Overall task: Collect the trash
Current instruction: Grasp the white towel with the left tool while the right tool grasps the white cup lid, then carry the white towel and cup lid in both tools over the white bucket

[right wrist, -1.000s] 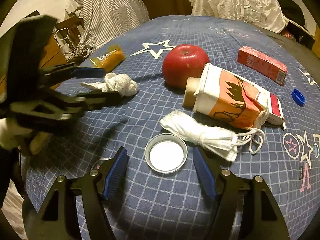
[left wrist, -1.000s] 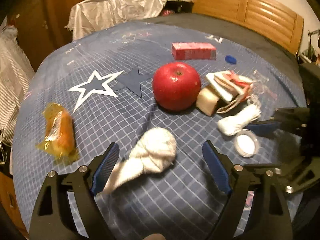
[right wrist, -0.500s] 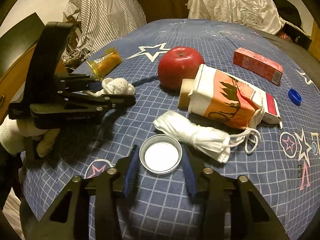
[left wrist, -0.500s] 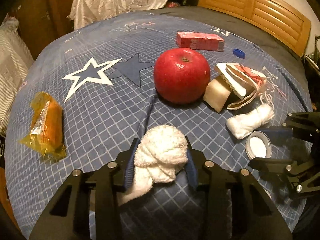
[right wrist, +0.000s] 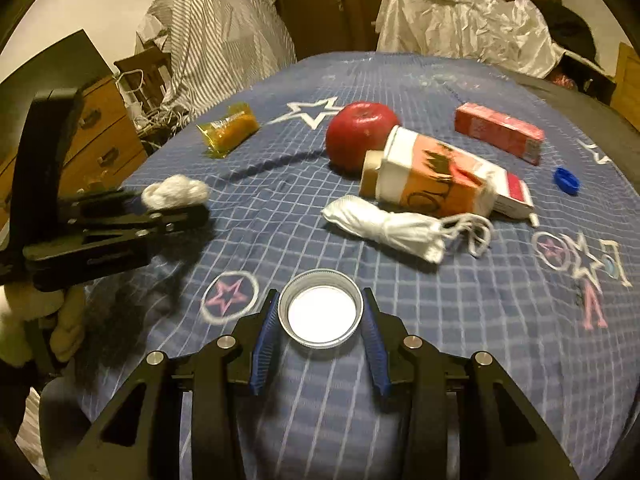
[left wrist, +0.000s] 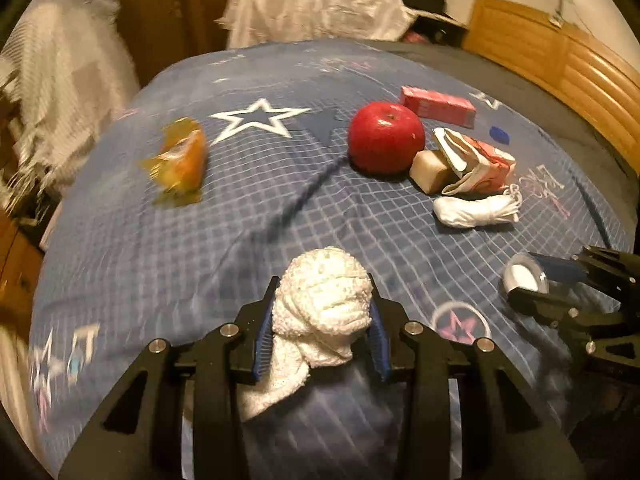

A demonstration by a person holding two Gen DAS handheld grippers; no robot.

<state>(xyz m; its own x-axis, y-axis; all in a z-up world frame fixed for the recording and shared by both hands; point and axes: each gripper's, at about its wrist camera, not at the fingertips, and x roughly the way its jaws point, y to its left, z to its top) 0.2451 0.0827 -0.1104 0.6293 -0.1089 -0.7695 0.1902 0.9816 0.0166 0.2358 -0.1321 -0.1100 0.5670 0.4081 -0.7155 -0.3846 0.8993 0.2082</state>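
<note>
My left gripper (left wrist: 322, 312) is shut on a crumpled white tissue wad (left wrist: 324, 300) and holds it above the blue bedspread (left wrist: 200, 248). The wad also shows in the right wrist view (right wrist: 176, 192), in the left gripper (right wrist: 176, 208). My right gripper (right wrist: 320, 320) is shut on a silver jar lid (right wrist: 321, 308), white inside, lifted off the bedspread. The lid also shows in the left wrist view (left wrist: 522, 276), in the right gripper (left wrist: 536, 280). A rolled white face mask (right wrist: 384, 226), an orange carton (right wrist: 436, 180) and a yellow snack wrapper (right wrist: 228, 130) lie on the bedspread.
A red apple (right wrist: 360, 134) sits mid-bed beside the carton. A pink box (right wrist: 500, 132) and a blue bottle cap (right wrist: 566, 180) lie farther right. A wooden dresser (right wrist: 104, 128) and striped cloth (right wrist: 216, 40) stand left. A wooden headboard (left wrist: 560, 60) is at the right.
Both grippers closed, the left on the tissue wad and the right on the jar lid. Both then lifted and pulled back toward the near edge of the bed.
</note>
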